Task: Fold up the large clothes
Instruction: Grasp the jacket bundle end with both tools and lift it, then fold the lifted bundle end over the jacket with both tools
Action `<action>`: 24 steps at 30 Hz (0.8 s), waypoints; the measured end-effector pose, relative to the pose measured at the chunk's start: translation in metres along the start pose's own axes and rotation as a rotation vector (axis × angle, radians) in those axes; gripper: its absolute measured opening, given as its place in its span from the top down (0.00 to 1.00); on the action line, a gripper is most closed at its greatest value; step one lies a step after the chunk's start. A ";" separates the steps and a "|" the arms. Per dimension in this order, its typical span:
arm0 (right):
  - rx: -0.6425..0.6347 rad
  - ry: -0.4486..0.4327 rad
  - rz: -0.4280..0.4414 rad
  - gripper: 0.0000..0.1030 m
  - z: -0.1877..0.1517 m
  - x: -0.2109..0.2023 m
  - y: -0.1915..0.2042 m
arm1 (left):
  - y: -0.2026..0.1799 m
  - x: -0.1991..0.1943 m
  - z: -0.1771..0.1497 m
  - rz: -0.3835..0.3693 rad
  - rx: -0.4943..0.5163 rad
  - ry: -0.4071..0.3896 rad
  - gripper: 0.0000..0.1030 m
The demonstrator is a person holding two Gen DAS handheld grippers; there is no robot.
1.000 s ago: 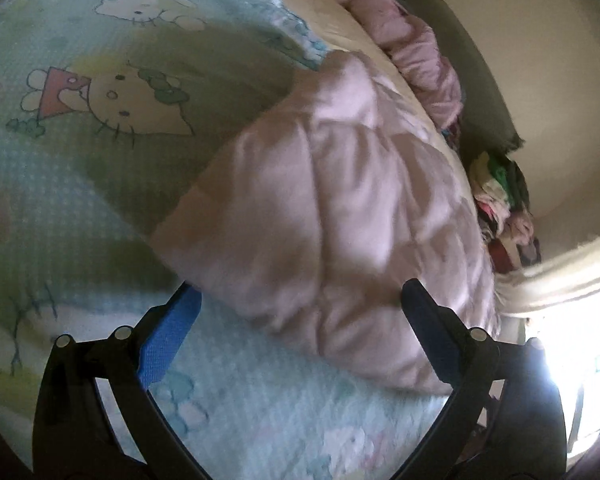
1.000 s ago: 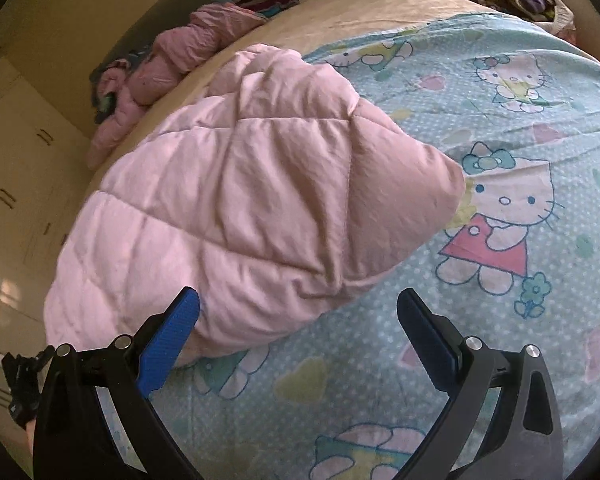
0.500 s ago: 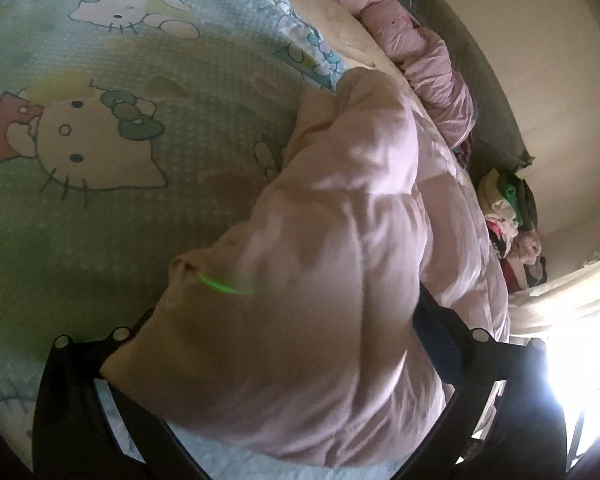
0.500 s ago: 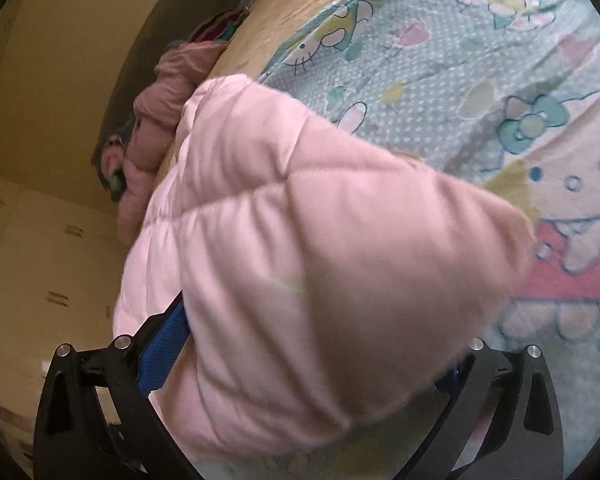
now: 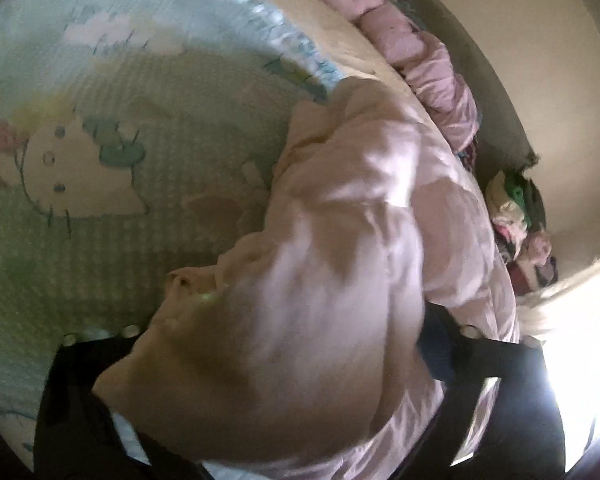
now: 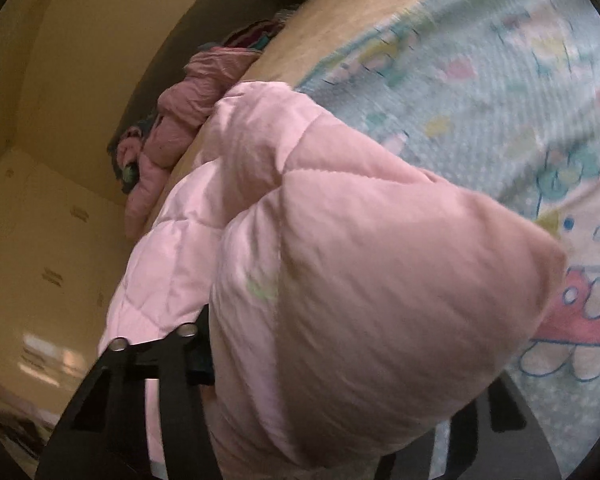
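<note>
Left gripper (image 5: 276,364): its jaws are closing, with a thick bunched fold of the pink quilted garment (image 5: 340,264) packed between the two black arms. The tips are buried in the fabric, so I cannot tell whether the pads are pressing on it yet.
Right gripper (image 6: 340,360): its jaws are closing too, around a puffed corner of the same garment (image 6: 360,280) (the padding bulges over and hides both fingertips). Whether the pads bite already cannot be told.
Garment, near end: the gathered corners fill the lower middle of both wrist views and sit right against the cameras.
Garment, far end: it stretches away along one edge of the bed, its quilted stitching plain in the right wrist view.
Bed sheet (image 5: 112,216): pale blue-green with a cartoon cat print, spread under the garment and bare on the side away from the bed's edge.
Mattress rim (image 6: 340,28): a cream band beyond the sheet's printed border.
Second pink padded piece (image 6: 188,112): crumpled at the far edge of the bed, near the garment's far end; whether they touch is unclear.
Clothes heap (image 5: 512,208): mixed colours, beside the bed against the wall.
Picture quality: both views are motion-blurred.
</note>
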State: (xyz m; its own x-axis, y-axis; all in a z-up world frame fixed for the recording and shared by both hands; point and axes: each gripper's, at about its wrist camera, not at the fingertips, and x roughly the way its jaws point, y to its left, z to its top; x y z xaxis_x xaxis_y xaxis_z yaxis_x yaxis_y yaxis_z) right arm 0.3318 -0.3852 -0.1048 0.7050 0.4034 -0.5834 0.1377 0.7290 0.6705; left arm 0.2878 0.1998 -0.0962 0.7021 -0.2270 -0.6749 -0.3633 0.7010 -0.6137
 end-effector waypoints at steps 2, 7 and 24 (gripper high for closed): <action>-0.085 -0.025 -0.027 0.62 -0.002 -0.008 0.017 | -0.014 -0.009 0.000 0.028 0.096 -0.032 0.38; -0.329 -0.095 -0.073 0.66 -0.013 -0.030 0.065 | -0.042 -0.030 0.001 0.081 0.277 -0.098 0.60; -0.683 -0.233 -0.096 0.69 -0.070 -0.085 0.133 | -0.067 -0.084 -0.015 0.097 0.439 -0.210 0.63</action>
State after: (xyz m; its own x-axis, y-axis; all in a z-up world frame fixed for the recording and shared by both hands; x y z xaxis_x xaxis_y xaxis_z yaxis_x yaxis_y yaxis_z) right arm 0.2418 -0.2835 0.0018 0.8519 0.2477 -0.4614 -0.2052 0.9685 0.1412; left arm 0.2441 0.1617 -0.0049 0.8027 -0.0370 -0.5952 -0.1722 0.9411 -0.2909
